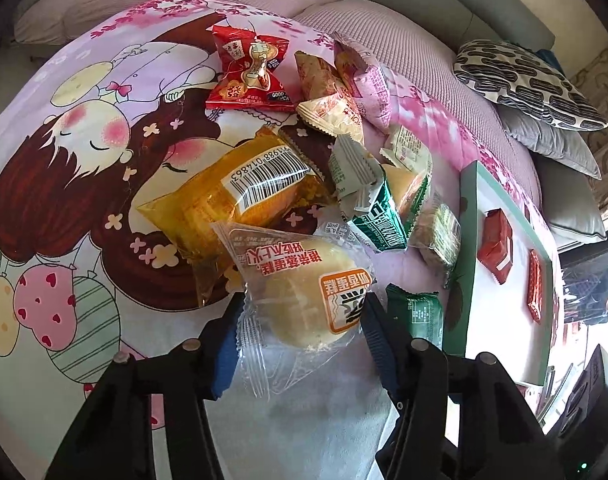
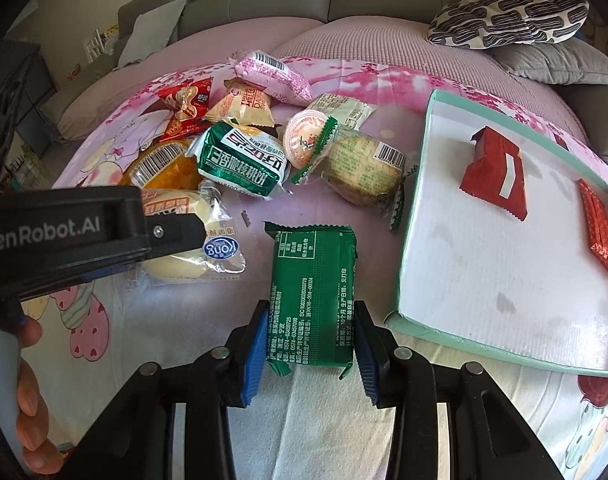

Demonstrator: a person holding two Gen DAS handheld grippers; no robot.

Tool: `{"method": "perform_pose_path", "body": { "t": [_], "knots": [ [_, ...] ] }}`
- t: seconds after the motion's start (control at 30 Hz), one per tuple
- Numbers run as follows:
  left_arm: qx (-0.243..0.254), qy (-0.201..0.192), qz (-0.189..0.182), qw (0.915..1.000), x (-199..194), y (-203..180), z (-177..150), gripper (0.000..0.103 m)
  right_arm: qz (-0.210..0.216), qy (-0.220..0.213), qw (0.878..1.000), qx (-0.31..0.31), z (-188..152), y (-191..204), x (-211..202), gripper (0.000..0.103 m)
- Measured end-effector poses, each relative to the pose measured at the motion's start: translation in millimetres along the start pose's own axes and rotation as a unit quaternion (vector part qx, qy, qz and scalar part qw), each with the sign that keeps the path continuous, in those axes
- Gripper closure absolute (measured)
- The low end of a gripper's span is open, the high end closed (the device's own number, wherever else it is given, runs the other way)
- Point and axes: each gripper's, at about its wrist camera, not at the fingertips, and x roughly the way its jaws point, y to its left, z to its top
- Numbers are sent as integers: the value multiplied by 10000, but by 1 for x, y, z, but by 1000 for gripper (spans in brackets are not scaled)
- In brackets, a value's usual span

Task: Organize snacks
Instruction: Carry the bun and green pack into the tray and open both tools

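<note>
A pile of wrapped snacks lies on a cartoon-print cloth (image 1: 64,168). My left gripper (image 1: 302,340) is shut on a clear packet holding a pale cake (image 1: 304,292), with its blue pads against both sides of the wrapper. In the right wrist view, that gripper (image 2: 196,232) reaches in from the left over the same cake packet (image 2: 184,264). My right gripper (image 2: 309,344) is shut on a dark green packet (image 2: 311,300), which also shows in the left wrist view (image 1: 413,316). A mint-rimmed white box (image 2: 407,240) to the right holds two red packets (image 2: 493,172) (image 2: 599,228).
Behind lie an orange barcoded packet (image 1: 232,204), a red candy packet (image 1: 250,70), a green-and-white packet (image 2: 244,160), a pink packet (image 2: 272,74) and a round biscuit packet (image 2: 363,168). A patterned cushion (image 2: 507,14) rests on the sofa. A hand (image 2: 28,392) grips the left handle.
</note>
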Motion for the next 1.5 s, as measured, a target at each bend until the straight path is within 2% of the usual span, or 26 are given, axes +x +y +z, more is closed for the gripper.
{"method": "perform_pose_path", "body": {
  "t": [0.07,0.13,0.23,0.5,0.97,1.37,1.5],
  "knots": [
    [13,-54,-39,10000,-4,-1,2,48,23,-66,10000,12,1,0,-4,61],
    [33,-131,-94,9999,-8,-3,4,57,73,-147,9999,19,1,1,-9,61],
    [55,-230,-172,9996,-16,-3,5,59,119,-266,9996,23,3,2,-16,61],
    [61,-354,-243,9991,-25,-3,7,61,126,-409,9991,13,6,1,-26,61],
    [29,-1120,-526,9923,-76,0,13,61,255,-816,9963,47,9,-1,-56,61],
    [240,-1028,-619,9925,-69,-20,12,61,173,-793,9963,274,11,-17,-53,61],
    [526,-902,-871,9907,-63,-46,10,61,-14,-847,9948,570,12,-41,-58,61]
  ]
}}
